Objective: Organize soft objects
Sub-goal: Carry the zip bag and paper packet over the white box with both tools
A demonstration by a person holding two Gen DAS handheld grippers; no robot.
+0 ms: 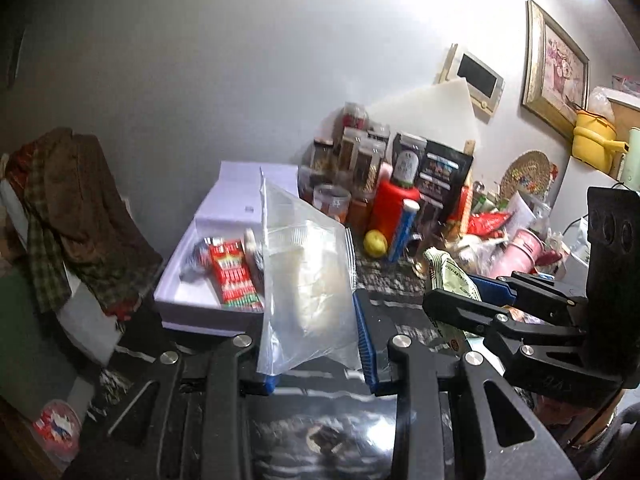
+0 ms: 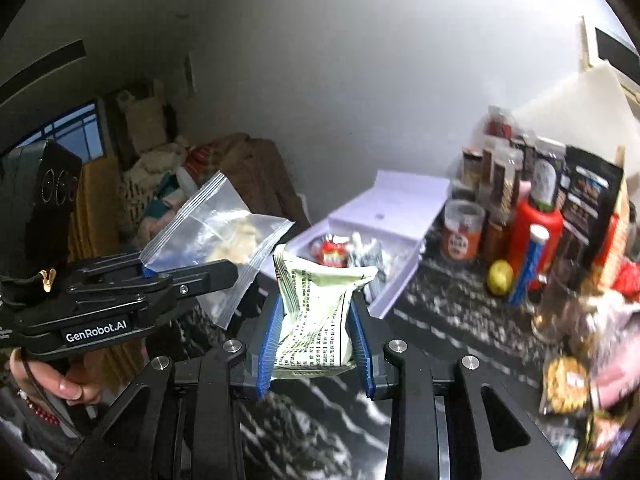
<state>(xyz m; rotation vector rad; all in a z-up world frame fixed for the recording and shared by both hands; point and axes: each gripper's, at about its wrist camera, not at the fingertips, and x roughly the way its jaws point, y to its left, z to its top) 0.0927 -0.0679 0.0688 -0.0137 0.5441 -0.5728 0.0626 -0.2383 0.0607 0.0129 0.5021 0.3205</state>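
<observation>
Left claw (image 1: 316, 320) grips clear zip bag (image 1: 308, 264), right claw (image 2: 316, 344) grips pale green sachet (image 2: 316, 308), both held above the dark tabletop (image 2: 440, 336); open white box (image 1: 200, 300) lies centre-left of frame, nearer the left claw.

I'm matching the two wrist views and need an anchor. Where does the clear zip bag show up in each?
Left wrist: the clear zip bag stands centre frame, between the left gripper fingers.
Right wrist: the same bag is left of centre, held by the left gripper reaching in from the left.
Shared landmark: the open white box behind it.
</observation>
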